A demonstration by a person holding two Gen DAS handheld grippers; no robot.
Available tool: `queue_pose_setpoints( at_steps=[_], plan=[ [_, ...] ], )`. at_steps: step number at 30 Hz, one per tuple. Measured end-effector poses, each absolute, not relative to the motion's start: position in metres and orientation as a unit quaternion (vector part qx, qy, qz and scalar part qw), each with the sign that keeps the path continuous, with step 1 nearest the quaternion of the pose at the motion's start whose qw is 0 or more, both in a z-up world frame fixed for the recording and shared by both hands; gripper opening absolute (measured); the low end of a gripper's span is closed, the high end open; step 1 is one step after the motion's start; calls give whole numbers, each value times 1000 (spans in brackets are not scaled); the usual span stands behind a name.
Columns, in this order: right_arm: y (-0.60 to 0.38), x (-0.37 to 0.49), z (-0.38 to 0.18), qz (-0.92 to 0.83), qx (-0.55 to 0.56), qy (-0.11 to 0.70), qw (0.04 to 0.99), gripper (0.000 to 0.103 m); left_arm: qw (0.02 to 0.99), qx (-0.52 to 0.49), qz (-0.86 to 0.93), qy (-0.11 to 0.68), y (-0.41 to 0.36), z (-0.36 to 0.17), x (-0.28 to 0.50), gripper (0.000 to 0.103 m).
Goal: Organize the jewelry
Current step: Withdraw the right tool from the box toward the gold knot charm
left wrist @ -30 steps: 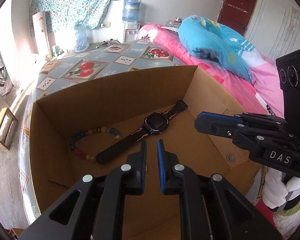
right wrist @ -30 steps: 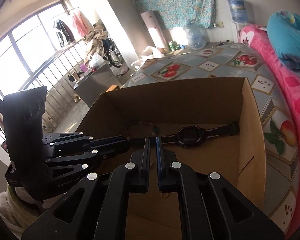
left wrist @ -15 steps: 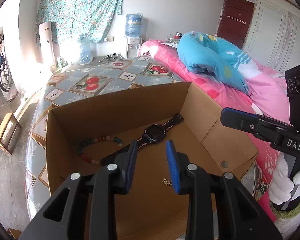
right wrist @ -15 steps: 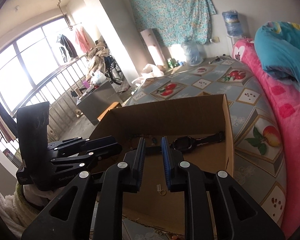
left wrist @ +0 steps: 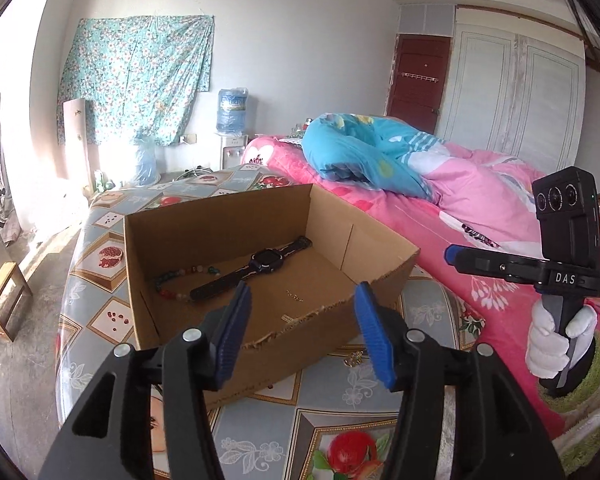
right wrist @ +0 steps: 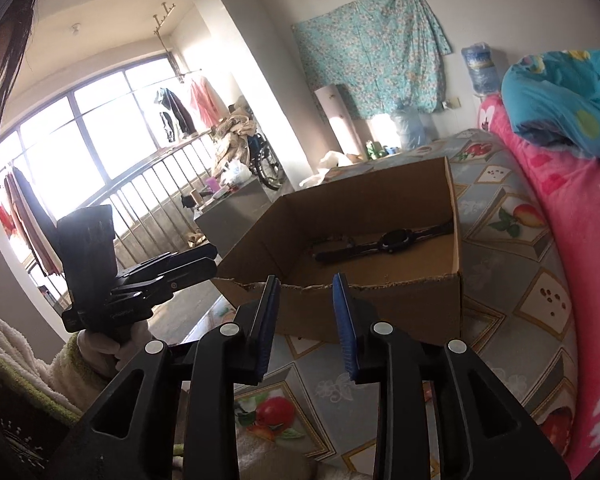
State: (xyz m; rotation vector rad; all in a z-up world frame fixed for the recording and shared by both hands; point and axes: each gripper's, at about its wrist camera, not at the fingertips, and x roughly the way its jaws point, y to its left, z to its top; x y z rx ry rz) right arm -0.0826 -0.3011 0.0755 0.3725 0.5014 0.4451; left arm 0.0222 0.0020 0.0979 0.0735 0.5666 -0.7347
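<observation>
On the fruit-patterned tablecloth (left wrist: 340,400) stands an open cardboard box (left wrist: 372,248), and the jewelry lies on its floor toward the far wall. A black wristwatch (left wrist: 260,264) stretches slantwise there, with a beaded bracelet (left wrist: 172,286) curled just beside its nearer strap end — touching it, as far as the left wrist view lets one judge. Two tiny pale pieces (left wrist: 294,298) rest nearer the torn front edge; what they are is too small to tell. The left gripper (left wrist: 300,328) hangs outside the box, before that torn edge, its jaws spread with nothing between them, having just been opening. The right gripper (right wrist: 306,320) also sits short of the box front — its jaws parted less widely, empty, likewise just opening. A white-gloved hand (left wrist: 556,344) grasps its handle.
</observation>
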Motion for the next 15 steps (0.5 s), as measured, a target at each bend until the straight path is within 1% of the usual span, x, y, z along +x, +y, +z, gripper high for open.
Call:
queue_pose_setpoints(
  at_steps=[3,6,11,15],
  plan=[
    [-295,-83,53,212,197,278,916,29,881,34,-367,295,3,84,5,58],
    [-285,-75,30,193,193,313,909,30,871,38,-364,329,-2,61,-3,59],
    [-267,-55,7,163,157,346,910,30,866,86,-324,371,-21,14,-2,59],
    [-255,-40,-4,137,112,358,917,30,854,83,-315,405,-28,-13,7,59]
  ],
)
